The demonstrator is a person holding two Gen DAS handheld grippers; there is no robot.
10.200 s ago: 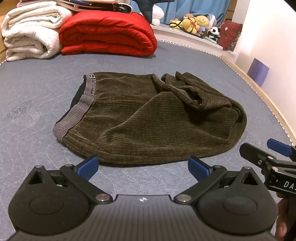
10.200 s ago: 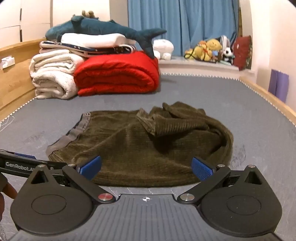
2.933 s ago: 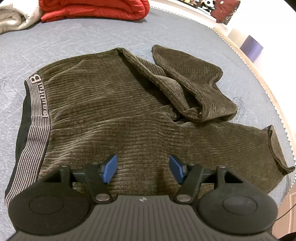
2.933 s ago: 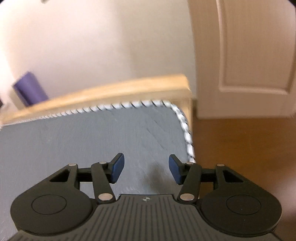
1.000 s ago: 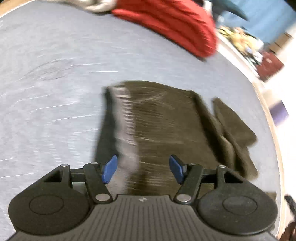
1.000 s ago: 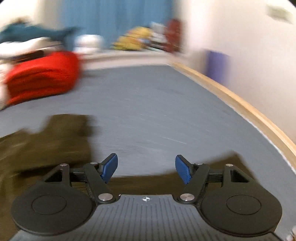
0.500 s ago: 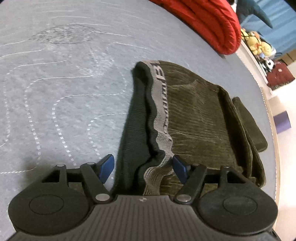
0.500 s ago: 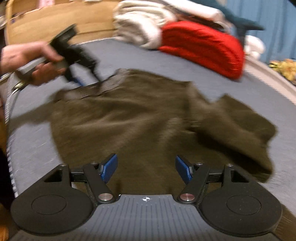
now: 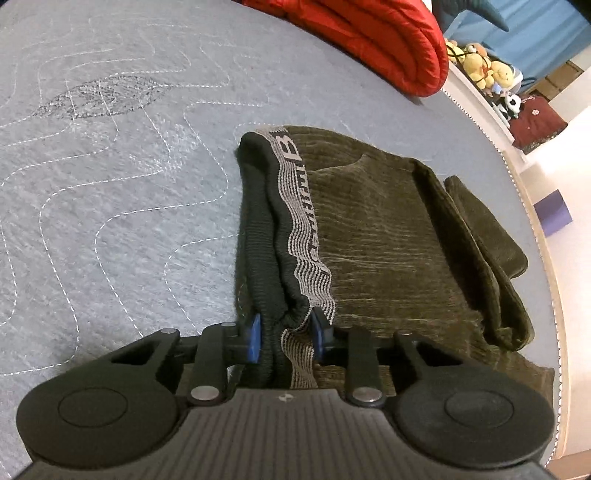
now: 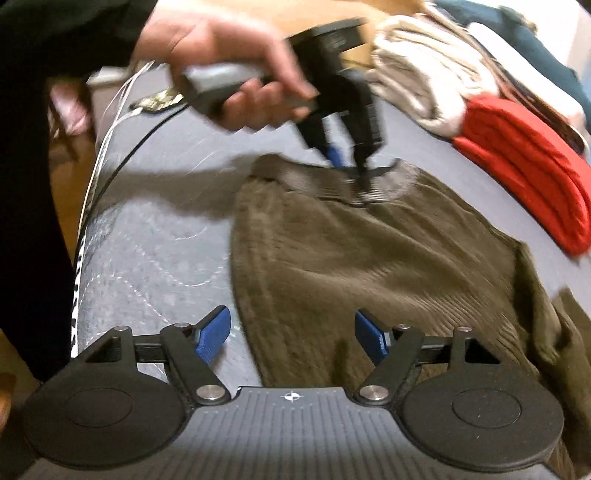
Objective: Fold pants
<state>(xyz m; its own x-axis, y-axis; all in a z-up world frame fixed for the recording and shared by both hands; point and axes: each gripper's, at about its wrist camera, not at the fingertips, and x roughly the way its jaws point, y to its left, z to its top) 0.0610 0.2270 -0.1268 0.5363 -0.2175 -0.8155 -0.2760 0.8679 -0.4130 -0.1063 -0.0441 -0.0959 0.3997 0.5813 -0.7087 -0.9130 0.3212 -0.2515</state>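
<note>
Olive-brown corduroy pants lie on the grey quilted mattress, legs bunched to the right. Their grey striped waistband runs toward me. My left gripper is shut on the waistband's near end, the band pinched between the blue pads. In the right wrist view the same pants spread ahead, and the left gripper, held by a hand, grips the waistband at the far edge. My right gripper is open and empty, over the pants' near side edge.
A red folded quilt and white blankets lie at the head of the mattress. Stuffed toys sit on a ledge. The wooden bed rim and a purple box are on the right. The mattress edge is at left.
My left gripper has closed its jaws on the waistband end. My right gripper has swung lower and closer over the pants' side edge, still open.
</note>
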